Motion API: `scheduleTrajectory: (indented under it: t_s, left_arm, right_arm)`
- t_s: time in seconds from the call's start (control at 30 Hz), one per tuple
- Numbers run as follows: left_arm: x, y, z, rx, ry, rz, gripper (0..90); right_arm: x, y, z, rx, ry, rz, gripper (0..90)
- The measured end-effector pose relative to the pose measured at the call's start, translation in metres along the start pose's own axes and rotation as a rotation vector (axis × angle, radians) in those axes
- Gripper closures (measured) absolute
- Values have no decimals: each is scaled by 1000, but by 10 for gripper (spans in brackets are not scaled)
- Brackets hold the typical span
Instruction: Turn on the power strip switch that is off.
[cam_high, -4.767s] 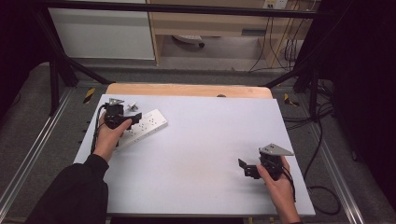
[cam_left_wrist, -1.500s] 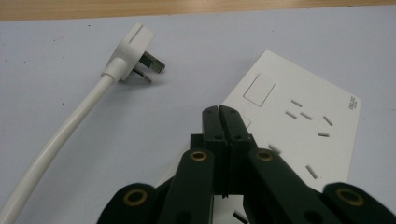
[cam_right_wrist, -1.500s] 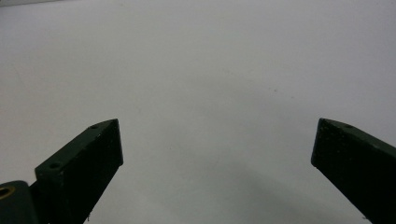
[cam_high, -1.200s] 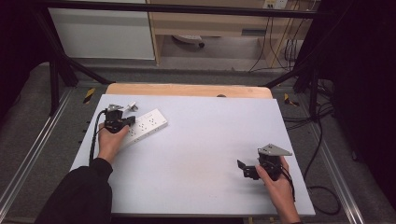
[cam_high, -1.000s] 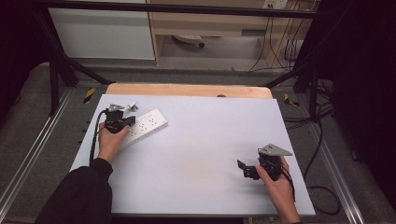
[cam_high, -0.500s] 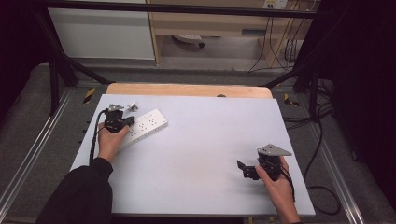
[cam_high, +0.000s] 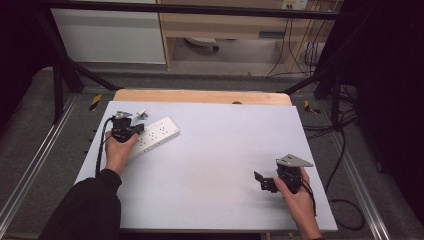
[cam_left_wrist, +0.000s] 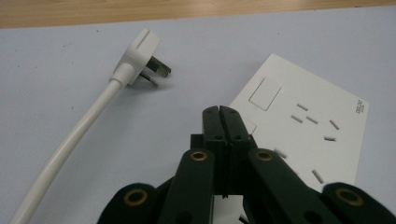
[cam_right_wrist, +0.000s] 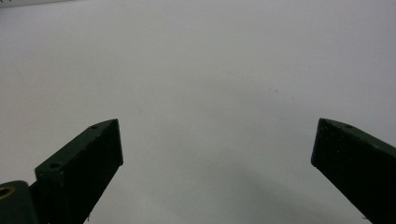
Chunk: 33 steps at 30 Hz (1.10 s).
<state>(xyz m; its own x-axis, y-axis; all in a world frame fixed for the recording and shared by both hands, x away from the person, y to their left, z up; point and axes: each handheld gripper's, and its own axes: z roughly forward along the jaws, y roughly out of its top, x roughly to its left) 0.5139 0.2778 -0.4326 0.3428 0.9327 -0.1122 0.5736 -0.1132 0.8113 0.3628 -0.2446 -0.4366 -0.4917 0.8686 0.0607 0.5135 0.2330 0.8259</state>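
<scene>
A: The flat white plastic power strip lies at the far left of the pale grey surface, set at a slant, with its socket slots and a square switch facing up.

B: And the left claw?

A: Its two black jaws are pressed together with nothing between them. In the left gripper view the tips hang over the near end of the strip, close by the square switch; I cannot tell whether they touch the plastic. From the high view the left hand sits just beside the strip's left end, with the left claw reaching onto it.

B: What else is there?

A: A white angled three-pin plug on a thick white round cable lies on the surface to the left of the strip in the left gripper view, pins pointing toward the strip, apart from it. The cable runs down and out of the frame.

B: The right side?

A: The right claw stands wide apart, black jaws at either edge of its own view, bare grey surface between them. In the high view the right hand rests near the front right of the surface, well apart from the strip, with the grey three-cornered plate on top of the right claw.
</scene>
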Motion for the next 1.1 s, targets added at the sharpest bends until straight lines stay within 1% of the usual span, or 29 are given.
scheduleTrajectory:
  t_s: [0.07,0.2,0.37,0.4,0.47,0.5,0.53,0.57,0.67,0.7,0.77,0.83,0.9,0.97,1.07,1.1]
  left_arm:
    - [-1,0,0,0,-6,4,900]
    - [-2,-1,2,18,-17,13,900]
    - [-3,0,3,24,-30,18,900]
    - [-4,0,4,27,-27,20,900]
    - [-8,1,5,36,-18,48,900]
    - [-11,1,6,35,-12,52,900]
    - [-12,0,6,35,-14,51,900]
    - [-13,0,7,30,-19,42,900]
    - [-11,-3,8,4,-21,-1,900]
    - [-12,-3,8,2,-20,-1,900]
    - [-13,-4,8,2,-11,13,900]
    - [-13,-4,7,1,-2,19,900]
    - [-12,-5,5,11,25,29,900]
    - [-8,-6,2,14,44,25,900]
    - [-4,-7,1,12,14,3,900]
    - [-4,-7,1,7,-10,-4,900]
  right_arm:
    - [0,0,0,2,1,0,26]
    - [0,0,0,2,1,-1,26]
    - [0,0,0,3,1,-3,27]
    - [0,0,0,3,1,-4,26]
    - [0,0,0,2,1,-6,26]
    - [0,0,0,2,1,-7,26]
    - [0,0,0,2,1,-7,26]
    - [0,0,0,3,0,-4,26]
    - [0,-1,0,3,0,-10,26]
    - [1,-1,0,1,2,-7,26]
    - [0,-1,0,3,2,-12,26]
    - [1,-1,-1,3,5,-7,26]
    - [0,-1,-1,2,5,-6,26]
    - [0,-1,-1,3,3,-4,26]
    - [0,-1,0,8,3,-8,27]
    - [0,0,1,6,4,-10,26]
